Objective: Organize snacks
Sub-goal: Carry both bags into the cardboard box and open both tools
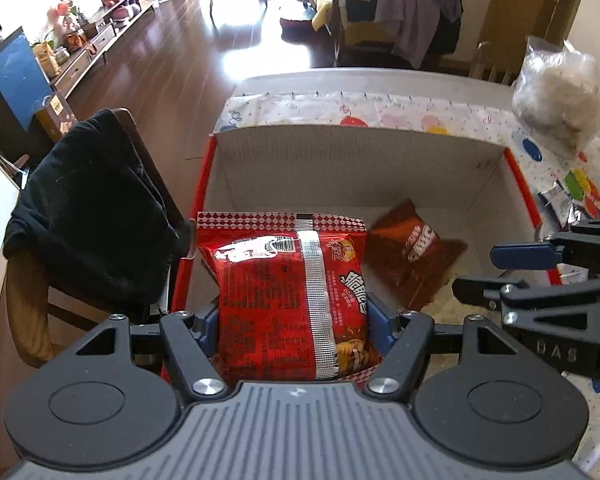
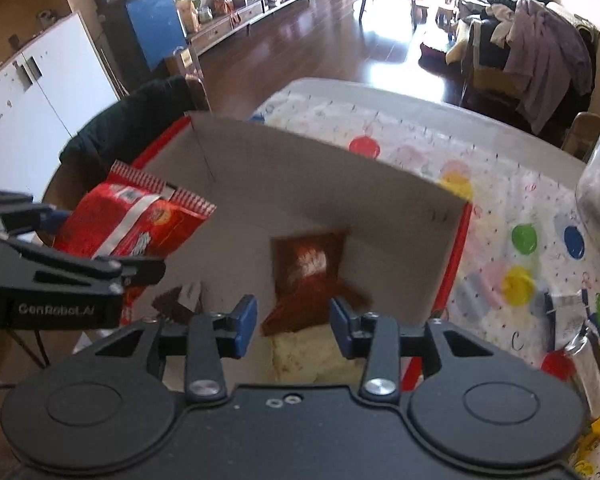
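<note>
On your left, a black garment [image 1: 92,216] hangs over a wooden chair [image 1: 28,312] beside the table. Your left gripper [image 1: 294,332] pinches a glossy red snack packet with a silver back seam [image 1: 296,292], blue pads pressed against both its sides, holding it over the left part of the open grey cardboard box with red outer sides [image 1: 340,160]. The packet's print is Chinese characters plus a barcode; you cannot read more. Further right, a dark brown-red snack bag [image 1: 416,256] lies on the box floor, its white lettering too blurred to make out. Your right gripper [image 2: 294,320] hangs over it with its jaws apart and nothing between them.

The left wrist view reads "DAS" on the right gripper's body; the right wrist view reads "GenRobot.AI" on the left gripper's side. Only the right wrist view shows a pale yellow packet [image 2: 308,356] in the box's near end. Only the left wrist view shows in full the clear plastic bag of pale stuffing [image 1: 560,92] on the dotted tablecloth [image 1: 380,110].
</note>
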Available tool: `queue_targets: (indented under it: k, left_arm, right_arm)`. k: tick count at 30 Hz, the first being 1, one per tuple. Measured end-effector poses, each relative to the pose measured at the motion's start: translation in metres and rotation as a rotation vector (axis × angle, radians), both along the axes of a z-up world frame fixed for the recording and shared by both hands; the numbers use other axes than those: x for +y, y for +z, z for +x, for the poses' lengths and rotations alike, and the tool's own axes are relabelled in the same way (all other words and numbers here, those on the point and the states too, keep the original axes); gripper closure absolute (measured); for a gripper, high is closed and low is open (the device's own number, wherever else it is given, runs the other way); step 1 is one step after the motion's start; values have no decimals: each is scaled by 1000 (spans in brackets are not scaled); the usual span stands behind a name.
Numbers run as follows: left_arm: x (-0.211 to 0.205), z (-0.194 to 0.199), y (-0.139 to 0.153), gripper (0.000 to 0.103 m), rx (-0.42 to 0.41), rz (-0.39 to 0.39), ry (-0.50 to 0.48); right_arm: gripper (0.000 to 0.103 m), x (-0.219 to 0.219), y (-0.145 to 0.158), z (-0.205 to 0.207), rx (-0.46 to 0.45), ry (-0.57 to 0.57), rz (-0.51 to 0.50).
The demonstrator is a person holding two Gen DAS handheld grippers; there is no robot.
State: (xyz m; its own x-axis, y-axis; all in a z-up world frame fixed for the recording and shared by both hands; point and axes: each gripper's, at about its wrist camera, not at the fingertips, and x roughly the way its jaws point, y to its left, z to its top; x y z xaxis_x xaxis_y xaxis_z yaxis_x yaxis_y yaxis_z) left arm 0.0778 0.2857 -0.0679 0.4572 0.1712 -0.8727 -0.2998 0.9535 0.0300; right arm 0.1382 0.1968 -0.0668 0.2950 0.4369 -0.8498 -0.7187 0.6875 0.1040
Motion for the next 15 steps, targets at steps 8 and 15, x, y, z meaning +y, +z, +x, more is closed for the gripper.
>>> queue_targets:
  k: [8,15]
  left_arm:
    - [-2,10,-22,33,49,-5,-20]
    - [-2,10,-24,34,46,-24,-22]
  right_arm:
    - [57,-1,-9,-2,34,0,-8]
    - [47,-1,-9,-2,36,-7,0]
